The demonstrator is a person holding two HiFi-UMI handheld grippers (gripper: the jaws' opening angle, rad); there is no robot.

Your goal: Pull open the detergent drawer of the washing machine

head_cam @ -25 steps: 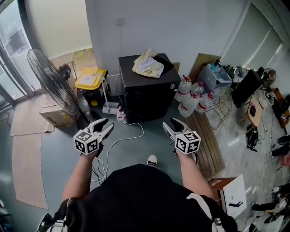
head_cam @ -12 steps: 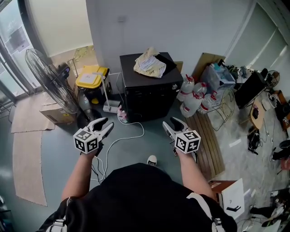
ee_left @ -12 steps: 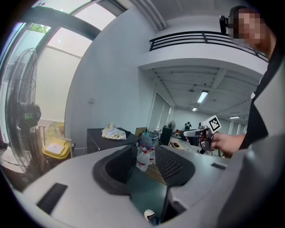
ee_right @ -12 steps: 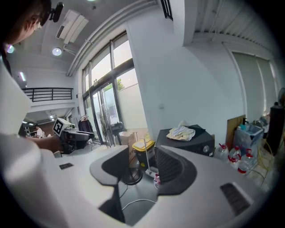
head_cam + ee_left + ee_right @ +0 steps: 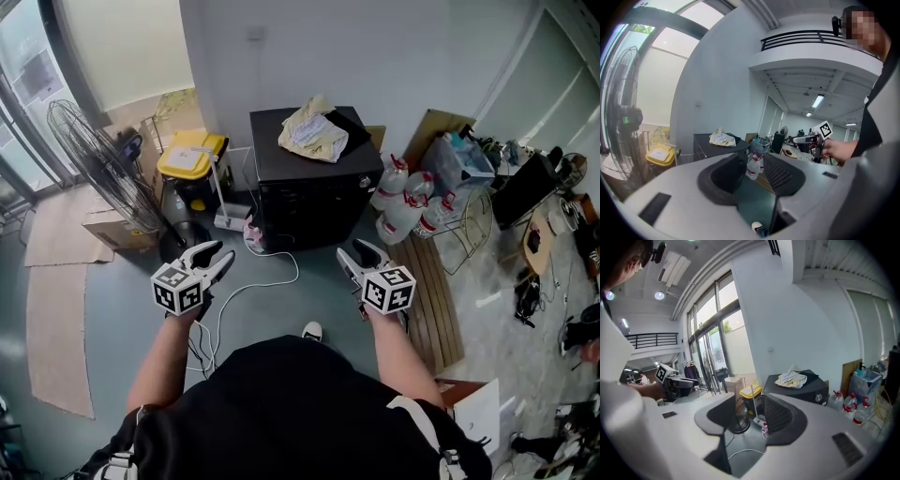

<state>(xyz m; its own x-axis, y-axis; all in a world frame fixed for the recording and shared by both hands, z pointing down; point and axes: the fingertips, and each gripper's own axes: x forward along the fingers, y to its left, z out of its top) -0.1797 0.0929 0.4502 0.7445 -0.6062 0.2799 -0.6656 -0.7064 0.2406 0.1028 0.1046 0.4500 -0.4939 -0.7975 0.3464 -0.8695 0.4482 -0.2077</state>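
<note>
The left hand-held gripper (image 5: 219, 256) and right hand-held gripper (image 5: 352, 255), two in all, hung spread, holding nothing. One black washing machine (image 5: 309, 192) stood ahead by the wall, one crumpled cloth (image 5: 314, 131) on top.

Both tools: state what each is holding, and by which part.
Nothing is held. The left tool and the right tool both have their jaws apart in the air, empty, short of the black box-shaped washing machine.
</note>
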